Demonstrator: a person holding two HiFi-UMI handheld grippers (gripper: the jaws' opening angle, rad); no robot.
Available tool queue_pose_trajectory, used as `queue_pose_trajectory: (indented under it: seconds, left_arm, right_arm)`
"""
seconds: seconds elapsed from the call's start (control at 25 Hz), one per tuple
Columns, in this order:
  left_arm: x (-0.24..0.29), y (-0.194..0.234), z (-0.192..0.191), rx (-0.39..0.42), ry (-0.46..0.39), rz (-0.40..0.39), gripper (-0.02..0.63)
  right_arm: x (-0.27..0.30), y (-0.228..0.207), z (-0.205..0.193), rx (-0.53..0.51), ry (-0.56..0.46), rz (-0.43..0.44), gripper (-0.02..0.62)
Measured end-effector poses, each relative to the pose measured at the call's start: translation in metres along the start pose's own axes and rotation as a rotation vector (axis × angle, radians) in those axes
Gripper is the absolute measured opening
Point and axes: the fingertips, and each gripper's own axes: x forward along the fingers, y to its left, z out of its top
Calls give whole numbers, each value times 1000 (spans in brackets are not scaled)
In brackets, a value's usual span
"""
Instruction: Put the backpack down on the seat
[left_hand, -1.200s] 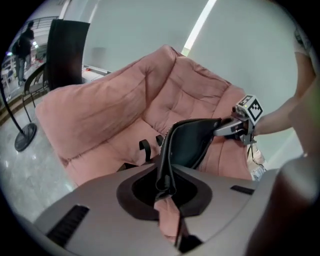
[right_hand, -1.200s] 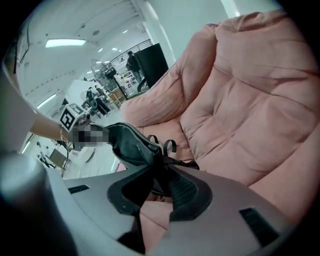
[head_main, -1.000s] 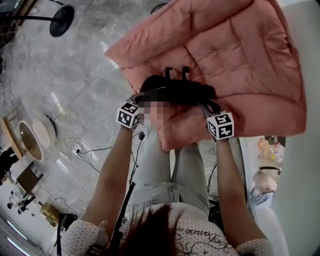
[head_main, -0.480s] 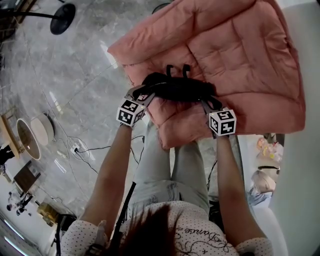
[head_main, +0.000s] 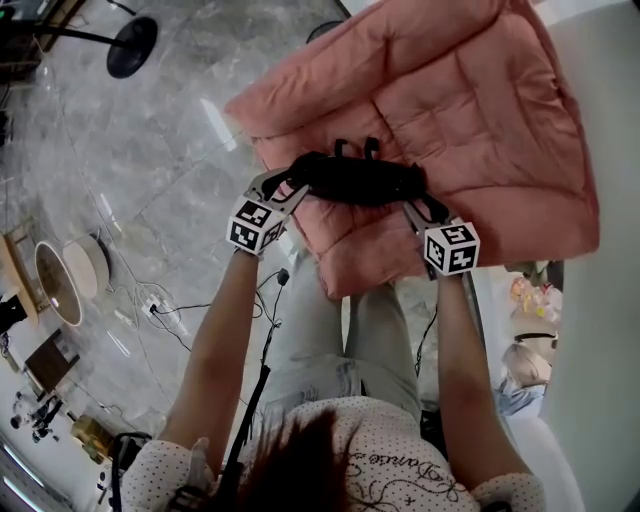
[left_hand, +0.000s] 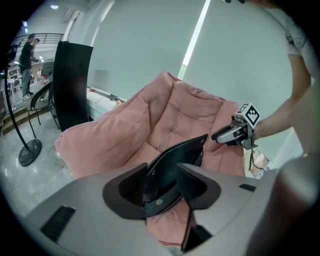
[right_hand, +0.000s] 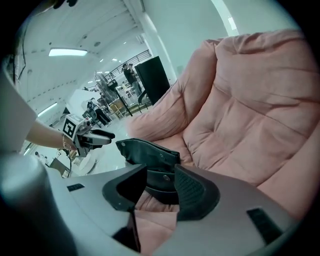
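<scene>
Pink quilted seat (head_main: 480, 110) carries the black backpack (head_main: 358, 180) near its front edge, with bare cushion behind it and open grey floor (head_main: 150, 130) beside the seat. Since a second ago the left gripper (head_main: 283, 187) and right gripper (head_main: 418, 208) have lifted slightly, and their jaws have just been opening. Both now stand spread, each with one end of the backpack loose between its jaws

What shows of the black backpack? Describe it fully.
The backpack is black, flat, leather-like, with metal studs and two strap loops on its far side. It lies crosswise on the pink cushioned seat. Its ends stand between the jaws of the left gripper and right gripper, which have just been opening.
</scene>
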Motion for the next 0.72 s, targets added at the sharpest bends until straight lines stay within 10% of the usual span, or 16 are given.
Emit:
queue_pose_trajectory:
  seconds: [0.72]
  left_arm:
    - [-62, -35, 78, -47, -134, 2, 9]
  right_arm:
    - [-84, 41, 102, -111, -214, -106, 12]
